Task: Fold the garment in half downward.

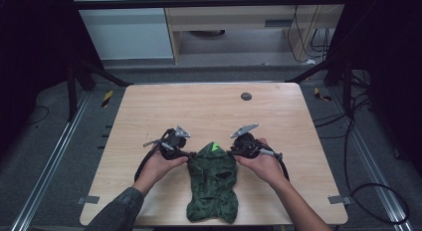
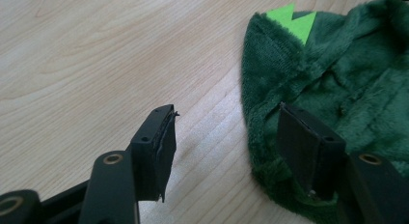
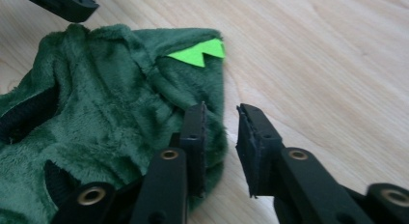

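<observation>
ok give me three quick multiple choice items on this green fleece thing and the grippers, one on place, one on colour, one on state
1. Where does the garment lie on the table?
A. far edge
B. near edge, between the two grippers
C. left corner

2. What colour is the jagged patch at its top?
A. bright green
B. red
C. white

3. How do the left gripper and right gripper stand?
A. both clamped on cloth
B. one open, one shut
C. both open at the garment's edges

Key: 1 B, the high view shows it by the near edge between the hands. 2 A, the patch is lime green. 3 C, each gripper view shows a gap between the jaws.
</observation>
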`<state>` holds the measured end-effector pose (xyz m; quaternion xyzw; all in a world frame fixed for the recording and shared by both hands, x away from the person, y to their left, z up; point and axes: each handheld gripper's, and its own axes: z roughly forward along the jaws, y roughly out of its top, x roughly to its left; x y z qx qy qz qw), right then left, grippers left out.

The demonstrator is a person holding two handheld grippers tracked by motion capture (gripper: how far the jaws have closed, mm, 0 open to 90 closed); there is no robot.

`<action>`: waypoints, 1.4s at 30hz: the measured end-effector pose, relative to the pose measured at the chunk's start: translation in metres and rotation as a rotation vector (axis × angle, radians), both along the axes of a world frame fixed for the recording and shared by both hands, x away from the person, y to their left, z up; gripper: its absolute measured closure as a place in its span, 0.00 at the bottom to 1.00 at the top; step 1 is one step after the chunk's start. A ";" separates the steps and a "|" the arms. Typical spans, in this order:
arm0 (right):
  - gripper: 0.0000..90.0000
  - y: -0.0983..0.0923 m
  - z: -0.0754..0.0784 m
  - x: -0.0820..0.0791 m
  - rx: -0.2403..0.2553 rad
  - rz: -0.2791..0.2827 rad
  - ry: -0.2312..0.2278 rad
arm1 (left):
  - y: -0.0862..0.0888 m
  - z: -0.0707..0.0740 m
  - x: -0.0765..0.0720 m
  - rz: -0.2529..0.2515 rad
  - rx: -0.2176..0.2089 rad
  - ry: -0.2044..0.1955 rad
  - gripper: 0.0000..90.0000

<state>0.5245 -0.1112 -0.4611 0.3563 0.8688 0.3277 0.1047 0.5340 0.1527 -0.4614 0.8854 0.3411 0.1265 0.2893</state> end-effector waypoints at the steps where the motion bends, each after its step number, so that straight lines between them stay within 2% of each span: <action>1: 0.78 0.002 -0.002 0.000 -0.003 0.001 0.005 | 0.000 0.000 0.000 0.000 0.000 0.000 0.42; 2: 0.77 0.003 -0.004 0.001 -0.013 0.002 0.005 | -0.001 -0.004 0.002 0.001 0.000 0.017 0.41; 7: 0.73 0.007 -0.012 0.005 -0.021 -0.008 0.017 | -0.004 -0.009 0.004 0.009 -0.004 0.021 0.41; 13: 0.69 0.009 -0.016 0.006 -0.037 -0.011 0.029 | -0.008 -0.015 0.005 -0.003 0.015 0.035 0.42; 21: 0.66 0.010 -0.023 0.006 -0.057 -0.015 0.050 | -0.009 -0.020 0.007 -0.009 0.016 0.064 0.50; 26: 0.65 0.009 -0.024 0.006 -0.055 -0.017 0.052 | -0.010 -0.020 0.008 -0.017 0.021 0.062 0.57; 29: 0.65 0.009 -0.023 0.007 -0.057 -0.016 0.062 | -0.011 -0.018 0.009 -0.025 0.039 0.077 0.59; 38: 0.66 0.017 -0.019 0.011 -0.140 0.005 0.086 | -0.018 -0.014 0.012 -0.045 0.090 0.108 0.70; 42: 0.71 0.021 -0.017 0.011 -0.164 0.028 0.088 | -0.018 -0.014 0.012 -0.059 0.084 0.108 0.77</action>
